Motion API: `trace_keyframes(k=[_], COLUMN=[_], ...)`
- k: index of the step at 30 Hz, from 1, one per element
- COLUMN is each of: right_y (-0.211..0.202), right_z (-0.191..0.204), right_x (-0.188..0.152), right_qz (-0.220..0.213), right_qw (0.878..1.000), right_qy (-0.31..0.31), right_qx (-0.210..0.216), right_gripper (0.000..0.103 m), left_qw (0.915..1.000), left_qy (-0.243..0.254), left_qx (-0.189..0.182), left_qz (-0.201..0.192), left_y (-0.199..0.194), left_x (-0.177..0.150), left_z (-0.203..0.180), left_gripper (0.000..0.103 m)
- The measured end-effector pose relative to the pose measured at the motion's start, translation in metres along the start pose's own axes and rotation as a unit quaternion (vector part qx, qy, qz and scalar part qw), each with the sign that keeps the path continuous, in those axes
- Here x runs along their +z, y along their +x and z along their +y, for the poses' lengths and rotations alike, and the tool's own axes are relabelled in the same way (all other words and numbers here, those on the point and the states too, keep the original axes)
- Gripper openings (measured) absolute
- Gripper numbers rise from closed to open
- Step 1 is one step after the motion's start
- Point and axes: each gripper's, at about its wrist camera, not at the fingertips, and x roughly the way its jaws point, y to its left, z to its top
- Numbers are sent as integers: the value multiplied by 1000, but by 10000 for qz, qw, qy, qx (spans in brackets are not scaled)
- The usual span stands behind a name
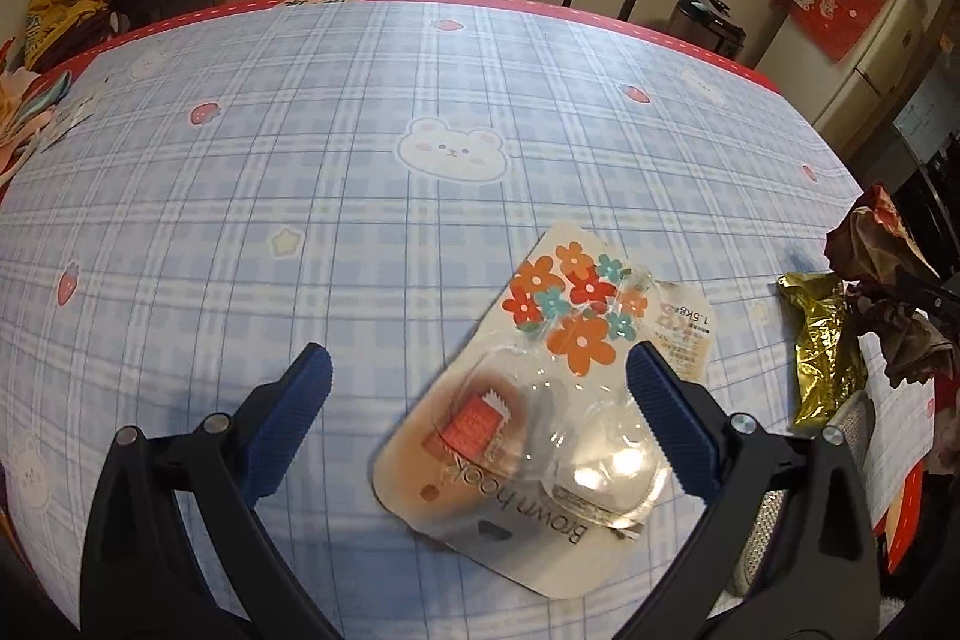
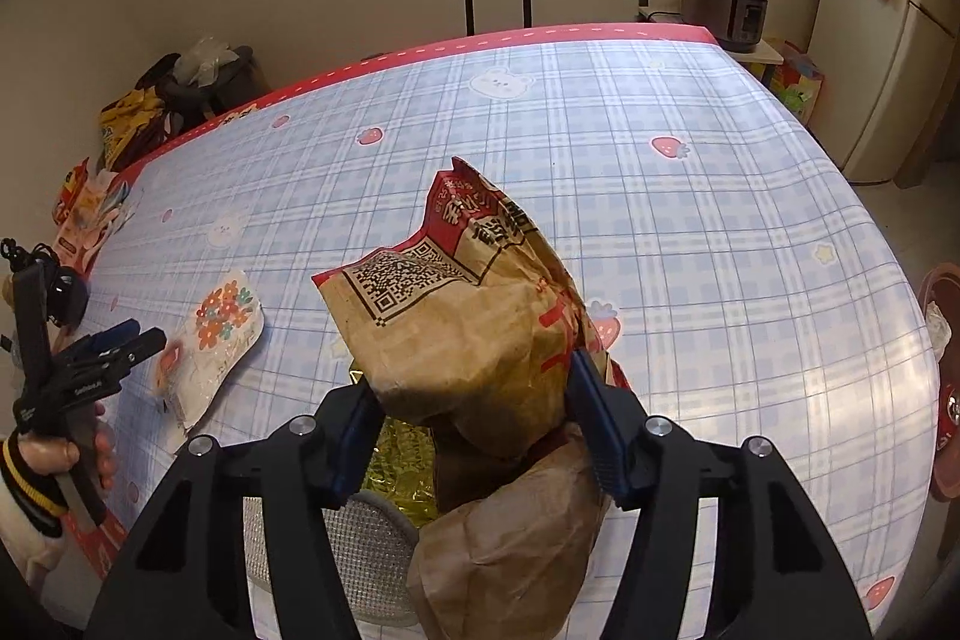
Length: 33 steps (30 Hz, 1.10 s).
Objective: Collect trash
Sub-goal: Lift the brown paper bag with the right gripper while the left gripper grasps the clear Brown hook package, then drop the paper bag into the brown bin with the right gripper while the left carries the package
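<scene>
Tilting downward, right gripper (image 2: 474,400) around paper bag (image 2: 462,334)

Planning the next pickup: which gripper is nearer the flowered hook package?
Left. The left gripper hovers with open fingers straddling the hook package; the right gripper, off to its right, is gripping a brown paper bag.

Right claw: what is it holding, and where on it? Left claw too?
Right claw pinches the crumpled brown paper bag across its lower middle. Left claw holds nothing, open over the hook package.
</scene>
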Motion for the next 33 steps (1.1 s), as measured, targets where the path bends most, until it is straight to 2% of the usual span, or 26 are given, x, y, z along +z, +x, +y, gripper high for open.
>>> trace_keyframes(k=[4,5,6,8,11,15,17,18,19,20,23,24,26,29,33], right_y=[2,2,2,2,0,-8,-12,-14,-17,-19,-26,-27,-32,-37,-43], right_z=[2,2,3,3,5,7,9,10,10,9,10,11,17,24,28], right_x=[-1,-2,-2,-2,-3,-6,-9,-10,-12,-12,-12,-12,-12,-13,-16], right_qz=[25,34,37,49,40,18,53,71,76,67,-10,-33,-94,-168,-228], right_qw=[10000,10000,10000,10000,9999,9997,9995,9993,9993,9993,9995,9995,9994,9992,9991], right_qy=[-10,-19,-26,-44,-89,-161,-225,-259,-272,-259,-220,-239,-303,-376,-351], right_qx=[24,18,10,-15,-75,-196,-233,-250,-265,-268,-222,-199,-119,-19,93], right_gripper=[59,59,59,59,59,59,59,59,59,59,59,59,59,59,59], left_qw=[9993,9991,9988,9982,9976,9958,9962,9965,9966,9967,9980,9982,9986,9990,9991], left_qy=[304,361,424,509,593,835,772,742,722,631,461,426,305,27,-72], left_qx=[-173,-171,-172,-124,-302,-362,-406,-385,-390,-508,-443,-422,-431,-448,-418], left_qz=[125,134,159,294,190,78,25,14,-8,20,8,-3,4,34,56], left_y=[17,19,23,32,34,37,37,37,36,34,26,23,17,5,-10], left_x=[7,8,8,9,9,6,5,5,5,5,-3,-7,-15,-29,-55], left_z=[0,-3,-4,-6,-14,-27,-28,-27,-26,-24,-18,-17,-12,-2,6], left_gripper=[96,93,84,74,67,66,66,59,45,39,39,25,13,12,12])
